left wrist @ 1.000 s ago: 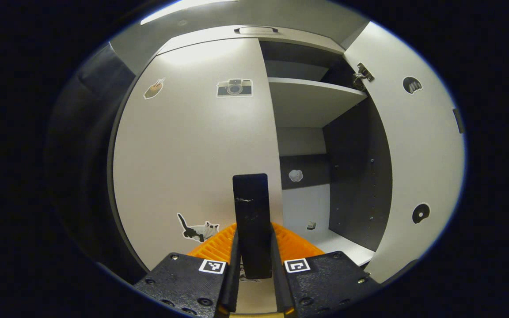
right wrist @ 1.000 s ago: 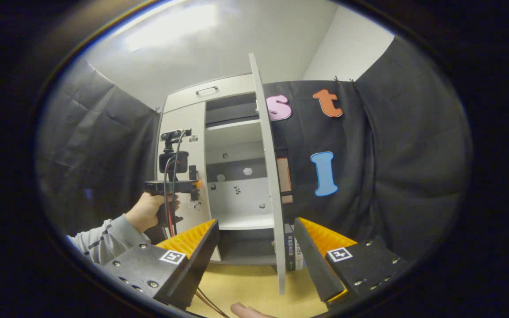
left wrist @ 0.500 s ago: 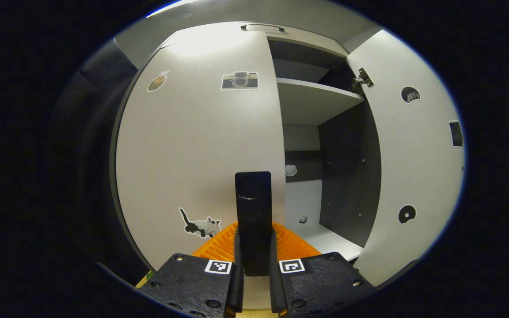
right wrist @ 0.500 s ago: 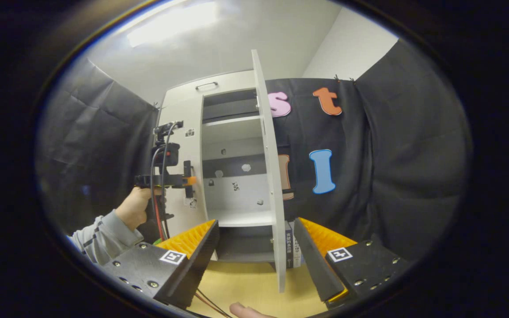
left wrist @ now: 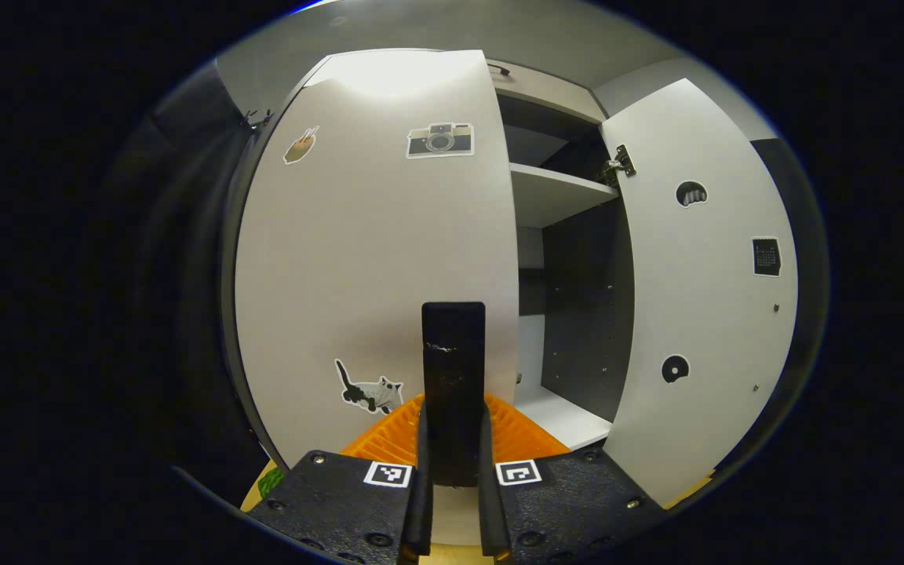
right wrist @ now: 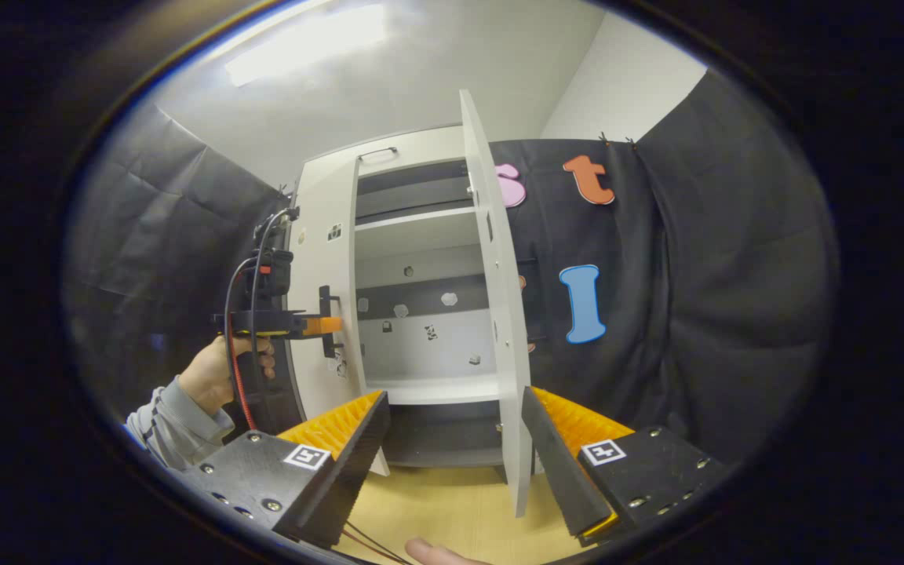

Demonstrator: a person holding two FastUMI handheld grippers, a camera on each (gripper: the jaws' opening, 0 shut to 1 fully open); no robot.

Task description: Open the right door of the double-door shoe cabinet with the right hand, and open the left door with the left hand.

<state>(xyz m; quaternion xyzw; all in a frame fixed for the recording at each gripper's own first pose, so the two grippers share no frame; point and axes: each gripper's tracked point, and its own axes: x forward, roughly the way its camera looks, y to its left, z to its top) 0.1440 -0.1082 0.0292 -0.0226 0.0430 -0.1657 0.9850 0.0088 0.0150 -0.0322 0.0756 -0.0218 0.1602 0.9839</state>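
Stickers on the left door (left wrist: 377,259) are too small to make out well, and the cabinet's lower shelves sit half-hidden behind the left claw (left wrist: 452,439). That claw is clamped on the door's black handle (left wrist: 453,369), both fingers pressing its sides. Compared with a second ago, the left door has swung further out from the shoe cabinet (right wrist: 421,314). The right door (right wrist: 499,314) stands fully open, edge-on between the spread fingers of the right claw (right wrist: 452,439), which grips nothing. Pale wooden floor (right wrist: 452,510) lies below; black cloth drapes the booth walls.
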